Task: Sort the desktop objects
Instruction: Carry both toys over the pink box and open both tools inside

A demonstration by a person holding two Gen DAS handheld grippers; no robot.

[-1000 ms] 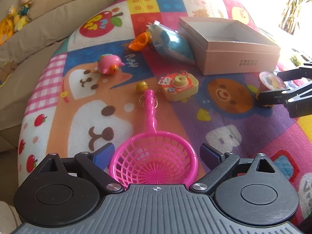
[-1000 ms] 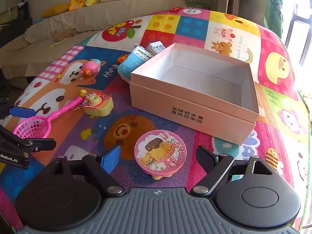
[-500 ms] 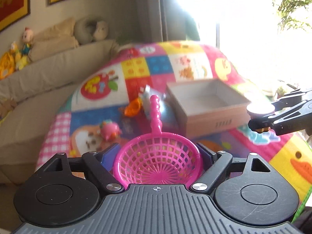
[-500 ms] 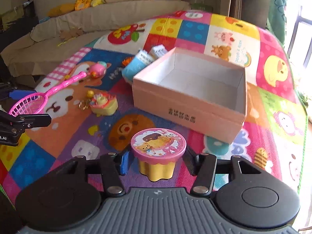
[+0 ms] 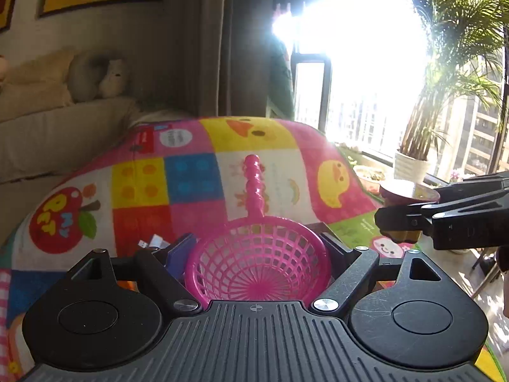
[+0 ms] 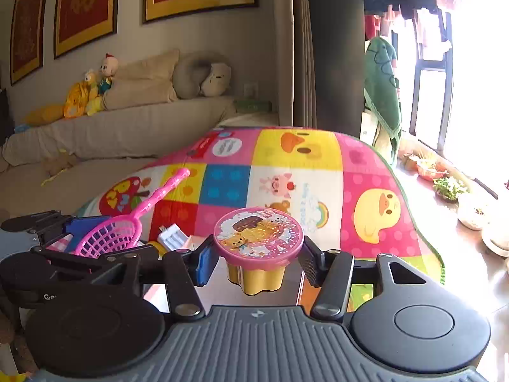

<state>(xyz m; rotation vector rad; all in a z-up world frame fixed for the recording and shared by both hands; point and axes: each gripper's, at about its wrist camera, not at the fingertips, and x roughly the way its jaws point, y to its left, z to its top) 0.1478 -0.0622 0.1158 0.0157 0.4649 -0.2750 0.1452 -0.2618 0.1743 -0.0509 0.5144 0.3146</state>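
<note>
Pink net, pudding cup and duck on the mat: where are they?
Pink net [image 5: 257, 267]: left wrist view, basket mesh.
Pudding cup [image 6: 258, 233]: right wrist view, lid top.
Duck [image 6: 377, 211]: right wrist view, its face.

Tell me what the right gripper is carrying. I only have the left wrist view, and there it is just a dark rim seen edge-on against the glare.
Observer: A toy cup with a yellow fluted body. The right gripper has just been closing its jaws, and they now press on the cup's sides.
Operator: Describe the lid.
Observer: The lid is pink, faces up and is printed with cartoon bears.
Operator: Name what shows beside the pink net.
Observer: A white plug-like block shows just right of the net in the right wrist view.
</note>
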